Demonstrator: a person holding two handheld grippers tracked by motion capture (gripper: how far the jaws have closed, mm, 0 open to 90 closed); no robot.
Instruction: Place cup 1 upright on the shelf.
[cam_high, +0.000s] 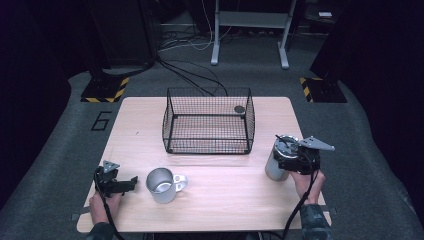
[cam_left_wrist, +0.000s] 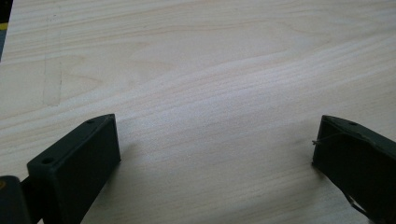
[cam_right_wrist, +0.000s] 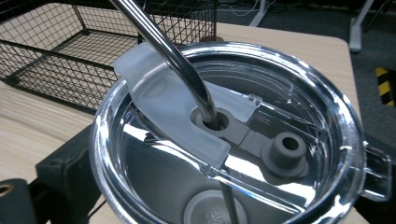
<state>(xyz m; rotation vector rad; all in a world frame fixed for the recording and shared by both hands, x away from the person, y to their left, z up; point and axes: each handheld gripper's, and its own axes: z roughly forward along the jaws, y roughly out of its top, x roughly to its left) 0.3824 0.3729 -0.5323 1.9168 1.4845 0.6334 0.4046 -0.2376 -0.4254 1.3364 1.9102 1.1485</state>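
Tongs (cam_high: 289, 159) in the right hand are clamped around a steel tumbler (cam_high: 276, 160) with a clear lid (cam_right_wrist: 233, 135) and metal straw (cam_right_wrist: 173, 53), standing near the right edge of the worktop (cam_high: 225, 200), just right of the wire basket (cam_high: 208, 121). Left tongs (cam_high: 131, 182) rest wide apart and empty on the bare wood, just left of a metal mug (cam_high: 162, 184).

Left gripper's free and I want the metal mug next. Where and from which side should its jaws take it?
Take the metal mug by its handle, which juts toward the table's right, away from the left gripper. Probably easier: come from above and pinch the near rim, since the mug stands upright and open.
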